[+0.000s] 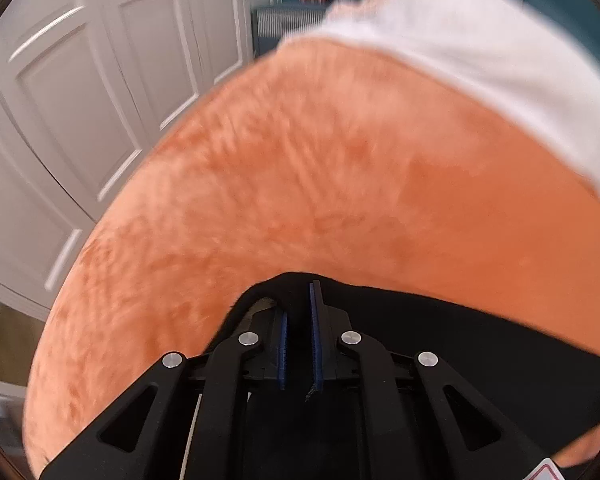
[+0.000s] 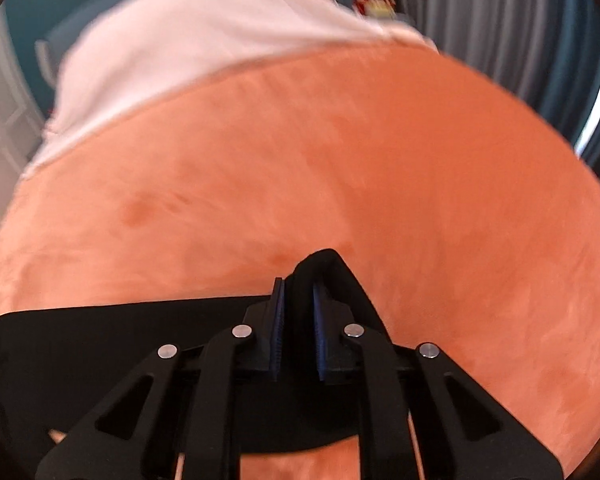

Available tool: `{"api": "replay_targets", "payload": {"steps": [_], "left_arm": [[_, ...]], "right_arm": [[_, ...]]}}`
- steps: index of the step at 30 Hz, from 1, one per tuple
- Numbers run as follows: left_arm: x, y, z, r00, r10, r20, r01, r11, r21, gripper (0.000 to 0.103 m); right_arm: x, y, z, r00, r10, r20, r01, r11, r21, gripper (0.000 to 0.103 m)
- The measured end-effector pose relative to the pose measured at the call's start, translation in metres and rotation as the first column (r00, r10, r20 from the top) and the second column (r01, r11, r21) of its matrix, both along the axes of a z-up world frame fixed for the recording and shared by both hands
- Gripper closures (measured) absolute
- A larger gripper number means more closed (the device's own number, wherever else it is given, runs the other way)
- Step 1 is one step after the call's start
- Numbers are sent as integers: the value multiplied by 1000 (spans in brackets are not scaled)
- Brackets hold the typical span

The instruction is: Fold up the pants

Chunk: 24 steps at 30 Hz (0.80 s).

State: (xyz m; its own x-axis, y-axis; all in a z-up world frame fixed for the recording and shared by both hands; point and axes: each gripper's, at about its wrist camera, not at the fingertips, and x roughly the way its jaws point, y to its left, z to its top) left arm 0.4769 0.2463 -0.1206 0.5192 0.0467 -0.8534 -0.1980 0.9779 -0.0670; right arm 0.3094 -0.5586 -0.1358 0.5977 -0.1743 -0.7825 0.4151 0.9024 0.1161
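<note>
Pants (image 1: 440,332), black and plain, are pinched by both tongs at one edge, each at its own corner. Left tongs (image 1: 299,322) are nearly closed, the blue pads clamping a thin layer of the fabric, which runs off to their right as a taut band. Right tongs (image 2: 299,314) stand a little wider because a thicker bunch of cloth sits between the pads and humps up just past the tips; from there the fabric stretches away to their left. The rest of the garment drops below both cameras and is hidden, so I cannot tell how many layers hang there or whether any fold is made already.

By my reading the task is in an early or middle step: an edge is gripped at two points and held stretched above the surface, ready to be carried over or laid down. No finished, flat fold shows anywhere, so the laying, the smoothing and any further folds seem left to do.

Ahead of the tongs lies an orange plush blanket (image 2: 380,184), soft and fuzzy, covering what looks like a bed; beyond it a white sheet (image 2: 188,36) crosses the far end. White panelled doors (image 1: 80,100) stand left of the left tongs, grey curtains (image 2: 500,20) far right of the right tongs, and teal walls behind. Both views are blurred.
</note>
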Motion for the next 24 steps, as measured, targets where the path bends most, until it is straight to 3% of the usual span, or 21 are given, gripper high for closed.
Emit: {"api": "replay_targets", "payload": {"steps": [2,6,10,14,20,22,24], "left_arm": [[-42,19,32,999,-18,49,20,998,-60,96],[-116,41,71,991,-61,117,72,993,-95,96],[-190,62,78,988,-101,115,111,990,-82,96],[-235,68,37,993,-114,3,114,993,6,95],[-255,73,-52,982,-57,-179,70,995,67,91],[-262,76,-63,980,-24,-200,36,998,53,86],[-269,83,-56,983,18,-180,-14,1000,19,71]], "right_arm": [[-31,13,36,995,62,83,-60,998,-19,92],[-102,37,88,968,189,165,-171,979,-114,92],[-163,42,98,959,247,137,-222,959,-175,91],[-217,36,64,967,249,47,-240,960,-144,91],[-253,30,-31,969,200,-146,-213,973,-84,90],[-263,34,-51,967,181,-176,-194,979,-58,88],[-273,34,-55,973,160,-168,-170,984,-47,83]]}}
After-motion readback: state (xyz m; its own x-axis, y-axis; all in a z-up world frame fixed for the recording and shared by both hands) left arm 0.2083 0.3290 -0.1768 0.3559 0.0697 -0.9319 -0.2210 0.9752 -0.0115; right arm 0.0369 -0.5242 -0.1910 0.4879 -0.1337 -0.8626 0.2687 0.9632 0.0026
